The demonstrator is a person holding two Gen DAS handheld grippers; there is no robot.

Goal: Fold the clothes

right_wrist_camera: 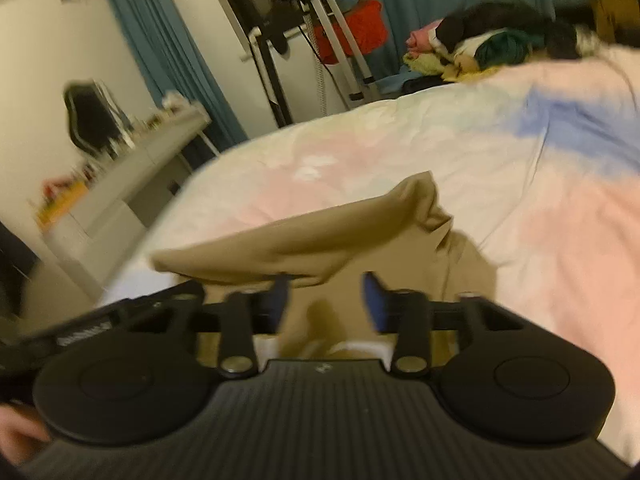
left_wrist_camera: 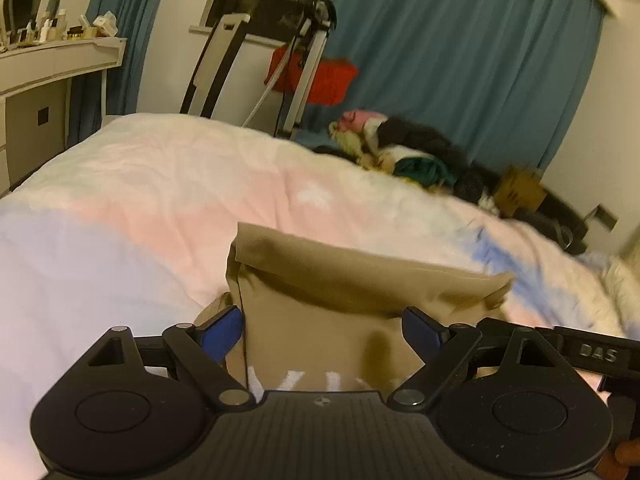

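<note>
A tan garment with white lettering (left_wrist_camera: 320, 296) lies on the pastel bedspread (left_wrist_camera: 140, 184), its far part folded over toward me. My left gripper (left_wrist_camera: 324, 330) is open, its blue pads on either side of the cloth with a wide gap. The same tan garment (right_wrist_camera: 304, 240) shows in the right wrist view, blurred. My right gripper (right_wrist_camera: 326, 300) is open over it, blue pads apart, not gripping the fabric.
A pile of mixed clothes (left_wrist_camera: 408, 152) sits at the bed's far edge, also seen in the right wrist view (right_wrist_camera: 488, 44). A white dresser with small items (left_wrist_camera: 52, 64) stands left. An exercise machine (left_wrist_camera: 304, 48) and teal curtains (left_wrist_camera: 460, 52) are behind the bed.
</note>
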